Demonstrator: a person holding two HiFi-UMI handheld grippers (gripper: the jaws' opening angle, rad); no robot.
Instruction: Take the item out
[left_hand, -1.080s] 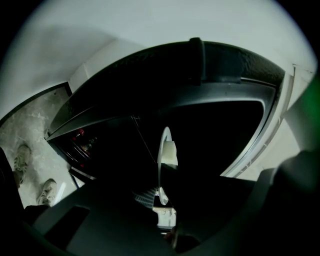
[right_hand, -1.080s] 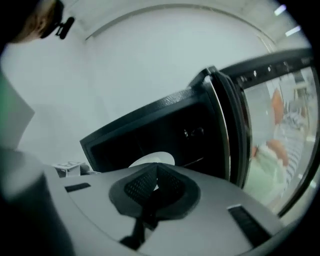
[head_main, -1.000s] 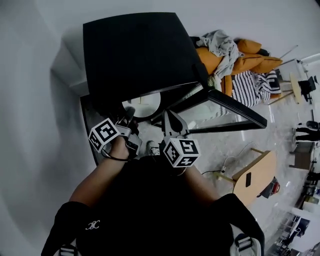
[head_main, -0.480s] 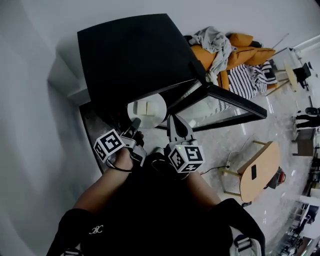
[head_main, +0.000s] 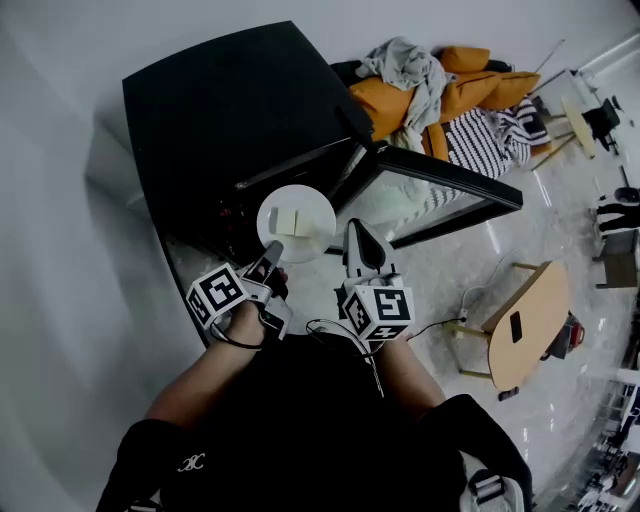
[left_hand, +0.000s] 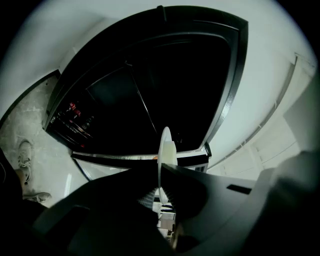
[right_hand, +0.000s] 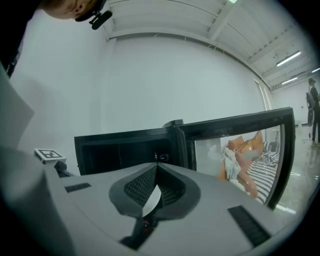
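Note:
A round white plate (head_main: 296, 222) carrying a pale block (head_main: 285, 221) hangs just outside the black cabinet (head_main: 230, 110), whose glass door (head_main: 440, 195) stands open to the right. My left gripper (head_main: 271, 256) is shut on the plate's near rim. In the left gripper view the plate (left_hand: 164, 145) shows edge-on between the jaws, with the block (left_hand: 171, 152) on its right face and the dark cabinet mouth (left_hand: 150, 85) behind. My right gripper (head_main: 358, 236) is shut and holds nothing, beside the plate. In the right gripper view its closed jaws (right_hand: 156, 167) point at the cabinet (right_hand: 125, 147).
Orange cushions and crumpled clothes (head_main: 430, 85) with a striped cloth (head_main: 480, 145) lie behind the door. A wooden side table (head_main: 525, 335) stands on the marble floor at right. A white wall (head_main: 50, 200) runs along the left. A shoe (left_hand: 24, 155) lies on the floor.
The plate has come out from under the cabinet's top toward me, held by the left gripper. The right gripper stayed shut beside it.

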